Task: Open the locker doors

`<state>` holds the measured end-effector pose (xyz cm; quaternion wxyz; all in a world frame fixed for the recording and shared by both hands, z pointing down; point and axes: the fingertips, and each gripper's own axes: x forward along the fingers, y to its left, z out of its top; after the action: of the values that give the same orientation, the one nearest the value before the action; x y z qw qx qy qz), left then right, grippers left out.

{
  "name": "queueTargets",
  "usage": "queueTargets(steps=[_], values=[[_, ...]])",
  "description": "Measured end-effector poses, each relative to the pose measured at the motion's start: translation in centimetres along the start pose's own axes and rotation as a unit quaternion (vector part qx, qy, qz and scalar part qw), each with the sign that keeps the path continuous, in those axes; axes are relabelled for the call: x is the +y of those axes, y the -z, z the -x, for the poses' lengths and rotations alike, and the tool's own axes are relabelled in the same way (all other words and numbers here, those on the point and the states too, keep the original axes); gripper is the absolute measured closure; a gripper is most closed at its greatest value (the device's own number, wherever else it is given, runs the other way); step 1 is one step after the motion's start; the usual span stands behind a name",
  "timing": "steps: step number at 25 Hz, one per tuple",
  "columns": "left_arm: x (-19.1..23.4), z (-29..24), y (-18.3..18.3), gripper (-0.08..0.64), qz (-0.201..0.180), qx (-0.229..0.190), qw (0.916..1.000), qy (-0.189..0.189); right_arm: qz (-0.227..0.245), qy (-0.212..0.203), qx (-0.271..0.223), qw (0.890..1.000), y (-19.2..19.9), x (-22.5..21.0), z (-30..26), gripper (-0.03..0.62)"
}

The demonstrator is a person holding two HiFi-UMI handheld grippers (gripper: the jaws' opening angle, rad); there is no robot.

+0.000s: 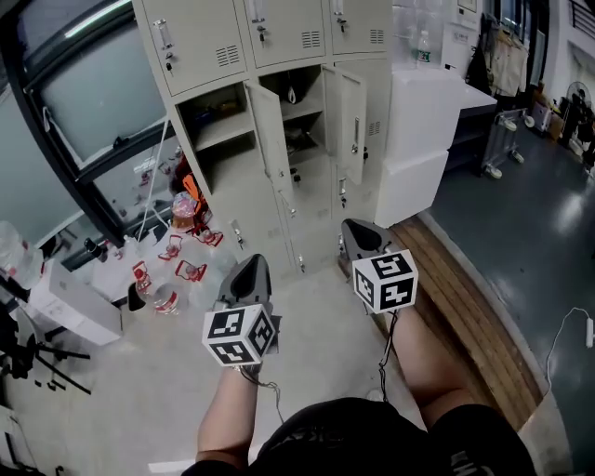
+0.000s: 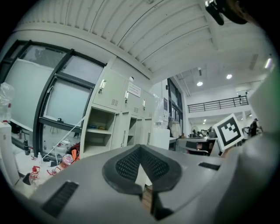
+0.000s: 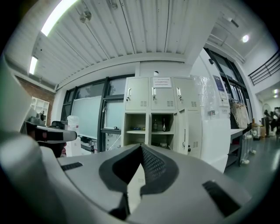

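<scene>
Pressing together empty, left gripper (image 2: 141, 147), right gripper (image 3: 141, 146), wooden boards (image 1: 474, 316) only in head view.

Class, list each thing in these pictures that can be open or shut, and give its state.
Top-row locker doors: all three closed.
Middle-row left door: swung open.
Middle-row centre door: swung open.
Left hand-held gripper: shut, empty.
Right hand-held gripper: shut, empty.

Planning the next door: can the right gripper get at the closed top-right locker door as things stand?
Probably yes, once nearer: the right gripper is empty, the floor ahead is bare, and the open door below leaves the top-right locker door uncovered.
</scene>
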<state>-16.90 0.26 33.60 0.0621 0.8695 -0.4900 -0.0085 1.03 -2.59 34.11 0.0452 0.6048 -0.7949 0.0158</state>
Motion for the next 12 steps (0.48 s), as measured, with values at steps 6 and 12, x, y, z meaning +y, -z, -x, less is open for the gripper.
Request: queueTargets(steps=[6, 12], values=[[-5.8, -1.7, 0.2, 0.561, 0.004, -0.003, 0.9996, -0.027, 0.004, -0.037, -0.001, 0.999, -0.3, -4.3, 1.9, 0.592], [-11.1, -3.4, 1.4, 0.561, 0.01, -0.007, 0.9982, -0.058, 0.008, -0.078, 0.001, 0.997, 0.9, -8.5, 3.7, 0.592]])
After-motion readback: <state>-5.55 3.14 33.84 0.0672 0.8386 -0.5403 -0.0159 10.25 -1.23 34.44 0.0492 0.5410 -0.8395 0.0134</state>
